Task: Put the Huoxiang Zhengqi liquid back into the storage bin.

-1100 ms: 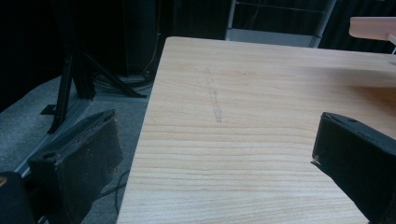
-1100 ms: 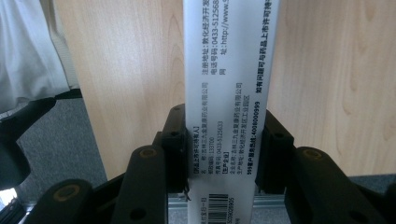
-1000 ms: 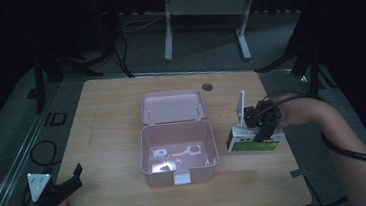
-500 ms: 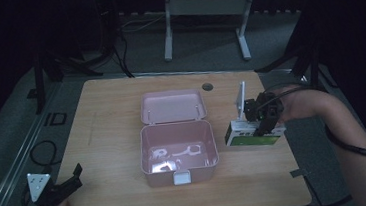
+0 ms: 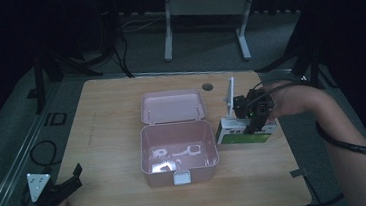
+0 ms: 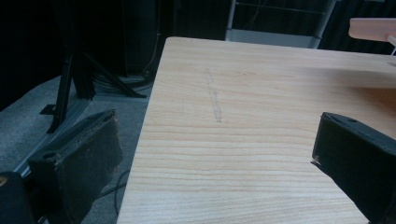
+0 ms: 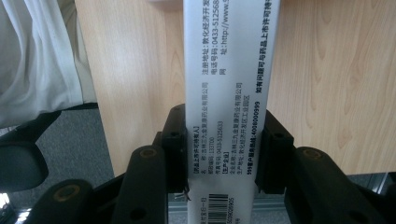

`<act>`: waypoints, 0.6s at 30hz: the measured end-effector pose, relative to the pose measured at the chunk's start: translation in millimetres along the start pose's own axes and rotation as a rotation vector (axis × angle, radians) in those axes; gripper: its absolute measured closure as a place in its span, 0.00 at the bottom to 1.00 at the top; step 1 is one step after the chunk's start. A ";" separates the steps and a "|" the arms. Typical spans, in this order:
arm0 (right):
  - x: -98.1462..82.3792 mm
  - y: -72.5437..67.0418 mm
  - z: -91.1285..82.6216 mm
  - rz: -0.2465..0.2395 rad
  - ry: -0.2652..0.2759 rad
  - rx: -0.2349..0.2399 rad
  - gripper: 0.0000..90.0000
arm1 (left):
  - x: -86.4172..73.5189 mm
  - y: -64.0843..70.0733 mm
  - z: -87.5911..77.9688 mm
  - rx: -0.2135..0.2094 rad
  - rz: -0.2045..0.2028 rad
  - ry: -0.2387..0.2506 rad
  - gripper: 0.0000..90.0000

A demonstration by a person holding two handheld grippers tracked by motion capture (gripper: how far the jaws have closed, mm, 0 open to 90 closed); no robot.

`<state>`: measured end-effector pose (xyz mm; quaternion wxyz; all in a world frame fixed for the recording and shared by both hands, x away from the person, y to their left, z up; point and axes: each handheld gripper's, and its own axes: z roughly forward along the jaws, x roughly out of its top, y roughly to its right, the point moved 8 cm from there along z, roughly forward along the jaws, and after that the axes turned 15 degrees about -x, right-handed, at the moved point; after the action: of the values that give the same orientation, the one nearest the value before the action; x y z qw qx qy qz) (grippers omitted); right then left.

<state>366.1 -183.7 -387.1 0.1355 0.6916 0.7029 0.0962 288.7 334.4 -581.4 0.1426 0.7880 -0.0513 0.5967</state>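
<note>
A pink box (image 5: 177, 146) sits open at the middle of the table (image 5: 111, 104), its lid (image 5: 173, 106) laid back on the far side. Inside, on the floor of the box, lie a few small pale things (image 5: 173, 156) near its near-left part; they catch the light and are too small to tell apart. A white latch (image 5: 181, 178) juts from the near wall.

Just right of the box, the right gripper (image 5: 254, 122) holds a white and green carton (image 5: 246, 131), its jaws pressed on the carton's two long sides. In the right gripper view the carton (image 7: 226, 107) runs up between the black jaws, its white face printed with small black text and a barcode at the bottom end, with the table under it. In the high view the carton's left end is close to the box's right wall; whether they touch cannot be told. A thin white upright piece (image 5: 231, 98) stands just far of the carton, beside the lid's right edge. A dark round hole (image 5: 207, 87) marks the table farther off.

The left gripper (image 5: 70, 180) rests at the near-left corner, well apart from the box, jaws wide with nothing between them. In its own view bare table (image 6: 261, 116) lies ahead, with the box's pink edge (image 6: 371, 28) at far right.

Beyond the table stand a grey frame (image 5: 202, 6) and dark stands (image 5: 47, 69) on the floor. Nothing lies between the carton and the box.
</note>
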 end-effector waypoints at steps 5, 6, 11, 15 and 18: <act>14.7 0.0 -2.1 -0.014 -0.002 0.006 0.69 | 0.0 -0.2 -0.1 -0.002 -0.001 0.000 0.02; 17.7 -0.2 -2.3 -0.019 0.000 0.007 0.69 | 0.0 -0.2 -0.1 -0.002 -0.001 0.000 0.02; 34.2 -1.0 -4.0 -0.031 0.005 0.011 0.69 | 0.1 0.1 0.0 -0.002 0.001 0.000 0.02; 46.1 -3.5 -4.1 -0.041 0.011 0.018 0.69 | 0.1 -0.1 -0.1 -0.002 0.001 0.002 0.02; 50.1 -4.3 -4.8 -0.040 0.008 0.022 0.69 | 0.1 0.1 0.0 -0.002 0.003 0.002 0.02</act>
<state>360.1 -133.6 -386.8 0.1268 0.6784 0.7182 0.0886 288.7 334.4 -581.3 0.1427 0.7872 -0.0530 0.5976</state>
